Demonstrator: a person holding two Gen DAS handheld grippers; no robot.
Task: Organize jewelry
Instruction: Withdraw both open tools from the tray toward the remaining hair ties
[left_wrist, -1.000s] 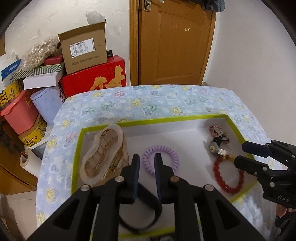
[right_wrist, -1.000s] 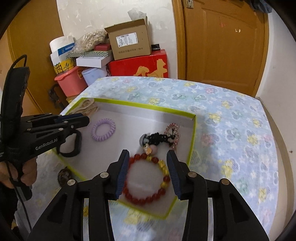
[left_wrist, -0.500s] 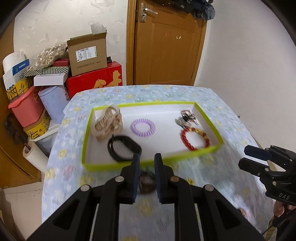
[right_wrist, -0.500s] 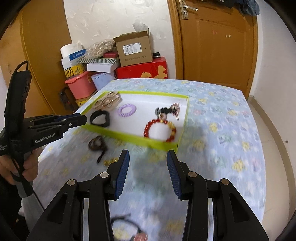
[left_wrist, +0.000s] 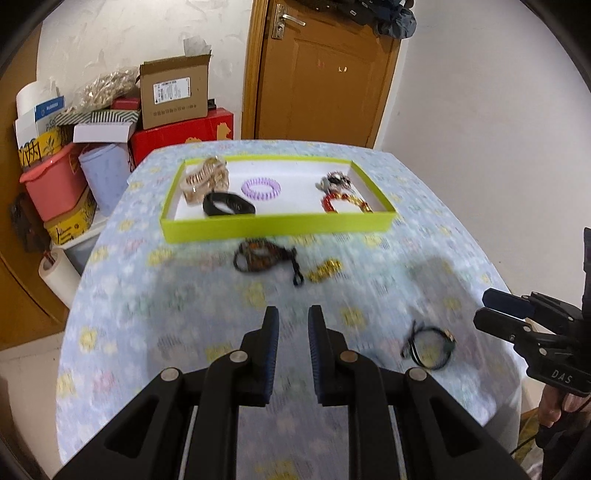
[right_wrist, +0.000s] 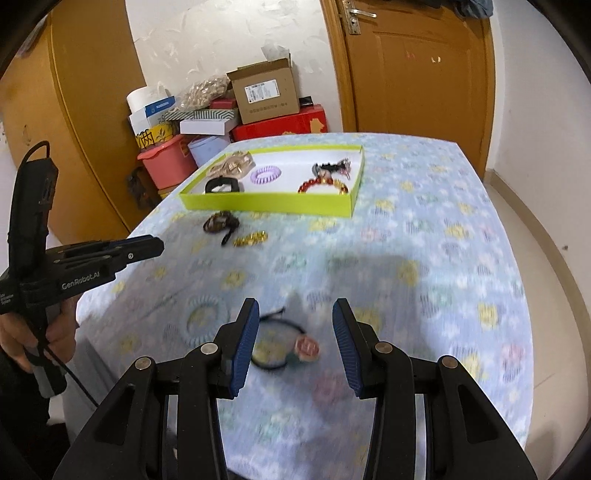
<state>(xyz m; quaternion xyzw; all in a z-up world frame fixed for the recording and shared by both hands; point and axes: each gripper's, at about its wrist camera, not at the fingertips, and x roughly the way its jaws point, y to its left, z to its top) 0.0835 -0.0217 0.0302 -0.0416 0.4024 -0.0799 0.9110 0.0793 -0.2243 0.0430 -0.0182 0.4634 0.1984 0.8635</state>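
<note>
Jaws of both grippers hold nothing, our right gripper (right_wrist: 295, 334) wide above the black cord (right_wrist: 282, 341) on the tabletop (right_wrist: 424, 229), our left gripper (left_wrist: 292, 334) narrow; we judge pickup next, tray (right_wrist: 266, 202) well beyond.

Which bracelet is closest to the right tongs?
The thin black cord bracelet with the pink flower, lying just under the right tongs. The other two loose pieces sit far away beside the green tray.
</note>
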